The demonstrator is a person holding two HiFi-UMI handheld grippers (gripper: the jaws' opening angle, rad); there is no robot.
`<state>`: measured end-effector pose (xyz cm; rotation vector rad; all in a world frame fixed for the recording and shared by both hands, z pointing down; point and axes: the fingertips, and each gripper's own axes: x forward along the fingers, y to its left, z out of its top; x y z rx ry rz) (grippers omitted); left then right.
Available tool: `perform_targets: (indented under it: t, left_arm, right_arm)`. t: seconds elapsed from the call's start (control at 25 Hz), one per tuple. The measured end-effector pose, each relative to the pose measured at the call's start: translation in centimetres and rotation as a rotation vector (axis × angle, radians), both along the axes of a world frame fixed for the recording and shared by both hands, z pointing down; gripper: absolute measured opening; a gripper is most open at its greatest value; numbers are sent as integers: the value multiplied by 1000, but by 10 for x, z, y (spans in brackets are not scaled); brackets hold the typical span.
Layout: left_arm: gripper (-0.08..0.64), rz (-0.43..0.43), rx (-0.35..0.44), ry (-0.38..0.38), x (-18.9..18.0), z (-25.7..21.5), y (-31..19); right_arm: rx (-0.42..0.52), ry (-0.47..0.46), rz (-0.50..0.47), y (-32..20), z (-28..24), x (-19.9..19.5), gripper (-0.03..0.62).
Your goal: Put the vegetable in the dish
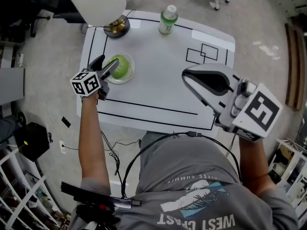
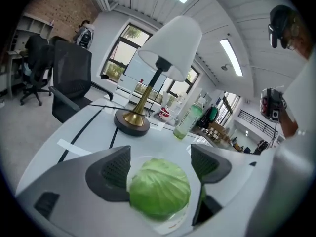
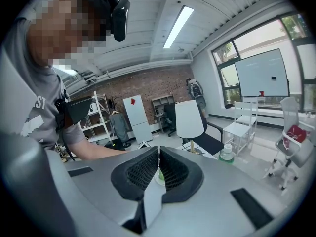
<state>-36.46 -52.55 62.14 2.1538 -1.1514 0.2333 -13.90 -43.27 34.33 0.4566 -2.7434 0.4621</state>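
Note:
A green cabbage (image 1: pixel 120 66) lies in a clear dish (image 1: pixel 130 74) at the table's left side. My left gripper (image 1: pixel 108 64) is right at the dish and open. In the left gripper view the cabbage (image 2: pixel 159 186) rests in the dish (image 2: pixel 170 225) between the spread pads (image 2: pixel 111 174), which stand clear of it on both sides. My right gripper (image 1: pixel 186 75) hovers over the table's right half, shut and empty. In the right gripper view its pads (image 3: pixel 143 172) meet, and a sliver of green shows beyond them.
A lamp with a white shade (image 1: pixel 98 4) and brass base (image 1: pixel 116 27) stands at the table's far left corner, just behind the dish. A green bottle (image 1: pixel 168 19) stands at the far edge. Black lines and rectangles (image 1: pixel 206 53) mark the white table (image 1: pixel 158 80).

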Motion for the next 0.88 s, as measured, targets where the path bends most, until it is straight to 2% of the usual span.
perform_targets:
  t: [0.16, 0.24, 0.32, 0.44, 0.56, 0.88]
  left_arm:
    - [383, -56, 72, -11, -4, -33, 1]
    - [367, -82, 115, -22, -7, -54, 2]
    - [270, -93, 165, -39, -5, -79, 6]
    - [132, -106, 256, -63, 4, -124, 18]
    - [11, -122, 363, -82, 15, -179, 34]
    - [6, -185, 630, -70, 54, -331, 102]
  right_arm:
    - [12, -6, -22, 4, -1, 0, 9]
    - [16, -45, -30, 6, -8, -4, 9]
    - [16, -86, -36, 9, -16, -5, 9]
    - [45, -63, -37, 16, -19, 10, 9]
    - [71, -82, -37, 27, -33, 22, 9]
    - [186, -155, -28, 56, -75, 63, 6]
